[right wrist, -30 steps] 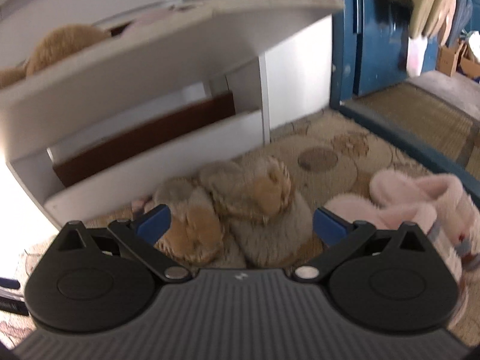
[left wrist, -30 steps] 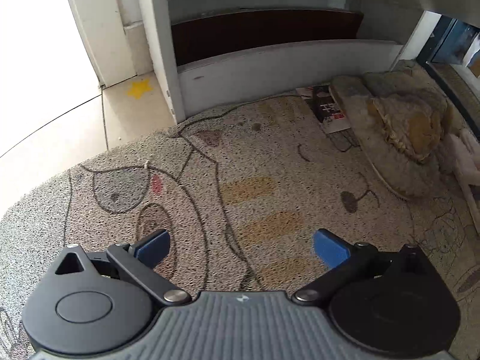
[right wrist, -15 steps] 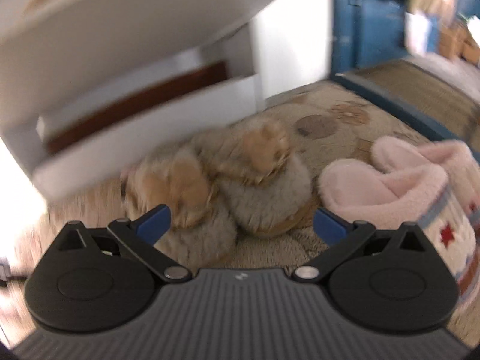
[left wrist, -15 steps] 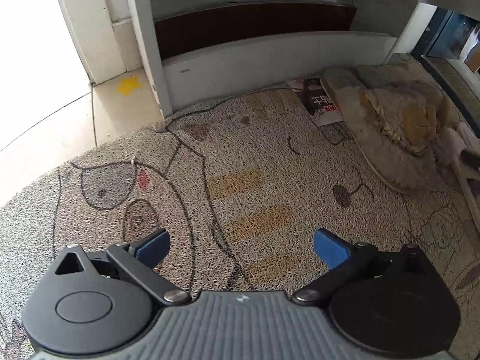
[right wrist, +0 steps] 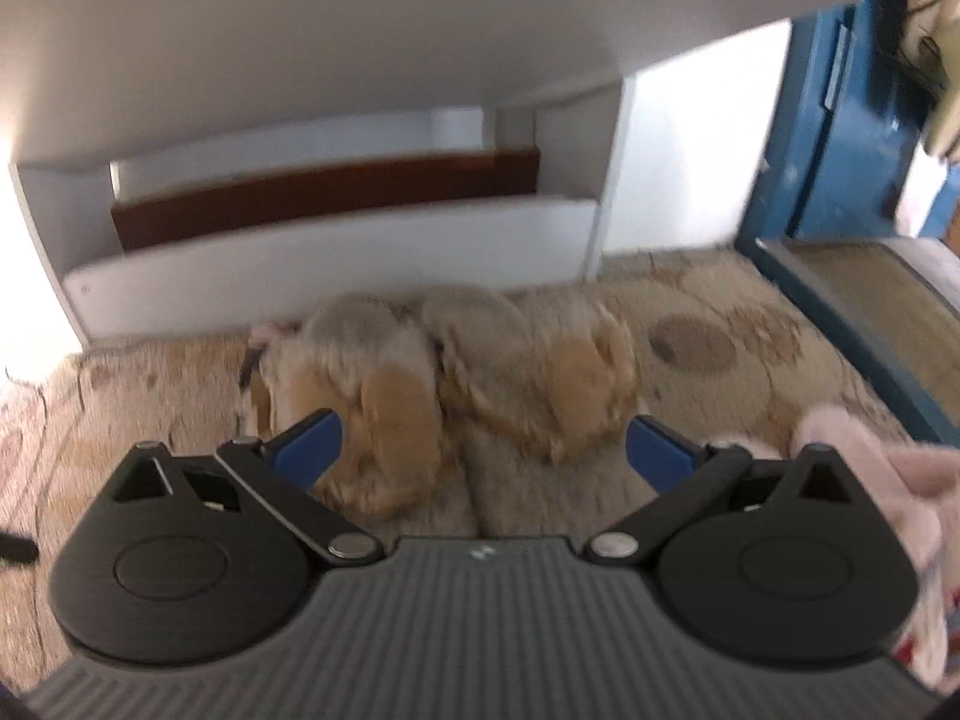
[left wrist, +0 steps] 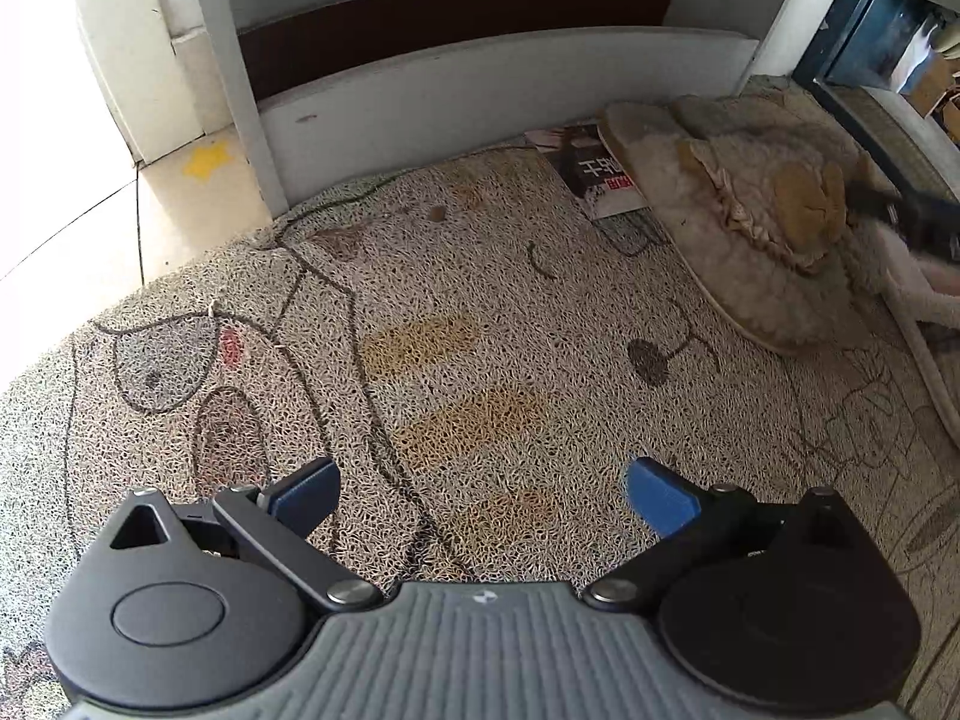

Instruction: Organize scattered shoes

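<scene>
Where hand-held gripper [right wrist: 483,450] gapes, furry slippers [right wrist: 456,384]

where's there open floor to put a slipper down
Free: the patterned mat ahead of the open left gripper, between the white shoe rack and the furry slippers. Crowded: the open right gripper hangs over those slippers, a pink slipper alongside.

Left gripper [left wrist: 483,495] hovers spread over the patterned mat [left wrist: 456,324] — fluffy slipper [left wrist: 756,222] (beside a magazine [left wrist: 591,171]) far right.
</scene>
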{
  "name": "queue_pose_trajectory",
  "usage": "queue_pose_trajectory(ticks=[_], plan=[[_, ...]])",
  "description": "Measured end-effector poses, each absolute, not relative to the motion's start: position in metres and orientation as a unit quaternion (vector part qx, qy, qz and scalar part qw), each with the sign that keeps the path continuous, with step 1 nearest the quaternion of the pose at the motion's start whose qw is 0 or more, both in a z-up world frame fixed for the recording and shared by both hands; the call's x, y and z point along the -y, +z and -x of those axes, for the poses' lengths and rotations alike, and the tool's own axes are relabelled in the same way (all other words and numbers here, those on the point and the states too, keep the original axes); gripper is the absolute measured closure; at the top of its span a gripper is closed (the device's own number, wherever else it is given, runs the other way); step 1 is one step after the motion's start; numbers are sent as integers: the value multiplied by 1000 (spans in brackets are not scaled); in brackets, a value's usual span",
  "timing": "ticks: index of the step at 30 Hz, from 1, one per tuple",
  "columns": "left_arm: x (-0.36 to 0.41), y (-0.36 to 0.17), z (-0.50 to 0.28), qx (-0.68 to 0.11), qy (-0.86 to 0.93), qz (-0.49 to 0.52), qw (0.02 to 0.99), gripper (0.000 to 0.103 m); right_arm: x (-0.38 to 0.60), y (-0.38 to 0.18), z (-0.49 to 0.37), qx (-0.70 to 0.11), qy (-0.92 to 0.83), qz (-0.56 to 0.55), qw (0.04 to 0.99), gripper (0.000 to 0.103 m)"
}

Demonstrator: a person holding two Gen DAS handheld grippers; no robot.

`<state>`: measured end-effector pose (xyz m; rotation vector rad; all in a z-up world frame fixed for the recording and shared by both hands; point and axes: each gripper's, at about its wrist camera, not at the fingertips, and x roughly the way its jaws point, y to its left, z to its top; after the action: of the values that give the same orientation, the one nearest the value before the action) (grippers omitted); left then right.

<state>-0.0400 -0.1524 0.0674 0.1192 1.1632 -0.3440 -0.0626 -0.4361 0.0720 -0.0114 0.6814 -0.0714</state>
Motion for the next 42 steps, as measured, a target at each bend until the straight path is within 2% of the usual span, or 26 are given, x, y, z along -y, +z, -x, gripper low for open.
queue_pose_trajectory(ticks=[7, 10, 14, 16, 19, 21, 23, 25, 34, 42], plan=[[151, 67, 39, -547, -167, -60, 818, 0, 414, 68, 27, -329, -4, 87, 940, 0], [150, 67, 39, -549, -166, -59, 817, 0, 413, 67, 9, -328, 5, 98, 939, 4], [148, 65, 39, -555, -164, -57, 814, 0, 413, 56, -28, -375, 22, 116, 919, 26], [147, 65, 39, -556, -164, -57, 813, 0, 415, 40, -47, -435, 26, 138, 889, 32], [145, 66, 38, -555, -163, -52, 814, 0, 422, 27, -57, -482, 31, 137, 865, 34], [142, 68, 36, -554, -160, -45, 816, 0, 429, 28, -56, -497, 33, 100, 861, 44], [140, 67, 35, -556, -157, -42, 815, 0, 428, 29, -52, -499, 39, 95, 861, 68], [139, 66, 35, -558, -156, -40, 814, 0, 415, 30, -45, -490, 37, 121, 863, 75], [135, 67, 36, -554, -160, -33, 816, 0, 414, 68, 31, -462, -22, 39, 886, 79], [132, 76, 43, -552, -173, -31, 815, 1, 377, 99, 102, -486, -1, -50, 873, 78]])
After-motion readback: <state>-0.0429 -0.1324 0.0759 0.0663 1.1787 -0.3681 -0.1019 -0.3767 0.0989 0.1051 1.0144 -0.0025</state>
